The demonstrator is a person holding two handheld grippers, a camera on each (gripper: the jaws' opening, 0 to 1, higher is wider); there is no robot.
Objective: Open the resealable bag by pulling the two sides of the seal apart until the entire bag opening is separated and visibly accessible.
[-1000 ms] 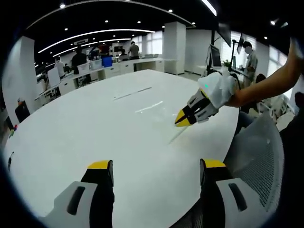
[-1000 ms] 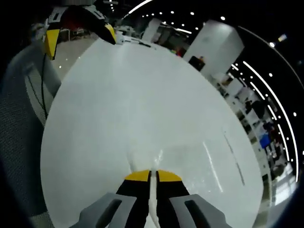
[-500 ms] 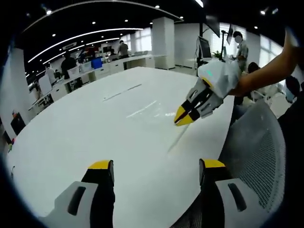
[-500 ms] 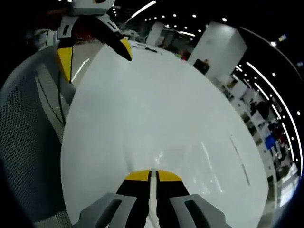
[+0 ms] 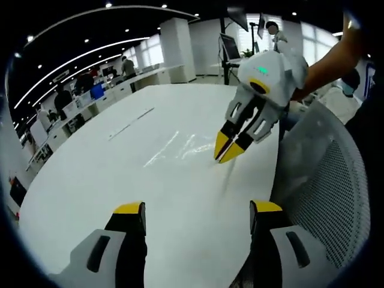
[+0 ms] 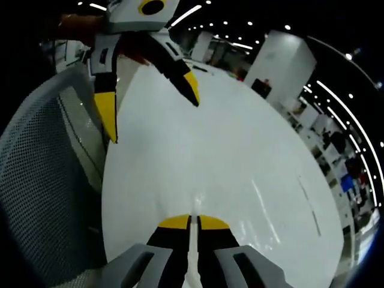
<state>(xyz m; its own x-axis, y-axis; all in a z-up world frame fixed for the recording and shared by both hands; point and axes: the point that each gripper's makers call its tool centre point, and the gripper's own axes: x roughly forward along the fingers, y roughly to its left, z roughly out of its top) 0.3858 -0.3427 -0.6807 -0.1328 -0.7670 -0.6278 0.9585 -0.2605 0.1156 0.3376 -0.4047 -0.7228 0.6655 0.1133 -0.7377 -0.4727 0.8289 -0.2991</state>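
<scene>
The resealable bag (image 6: 193, 207) is clear and hard to make out against the white table (image 6: 240, 156). Its thin edge runs up from between the shut jaws of my right gripper (image 6: 192, 223). In the left gripper view the right gripper (image 5: 227, 150) comes in from the right, its yellow tips pinched together just above the table, and a faint line of the bag (image 5: 226, 175) trails below them. My left gripper (image 5: 198, 209) is open with nothing between its fingers, a short way from the right one. In the right gripper view the left gripper (image 6: 150, 101) stands spread wide at the upper left.
A grey mesh chair (image 5: 324, 192) stands at the table's near edge, beside both grippers; it shows as mesh chair (image 6: 48, 198) in the right gripper view. A person's arm (image 5: 327, 63) holds the right gripper. Desks and people stand far behind in the office.
The two grippers have drawn closer together; each looms larger in the other's view. The right stays shut on the bag and the left stays open.
</scene>
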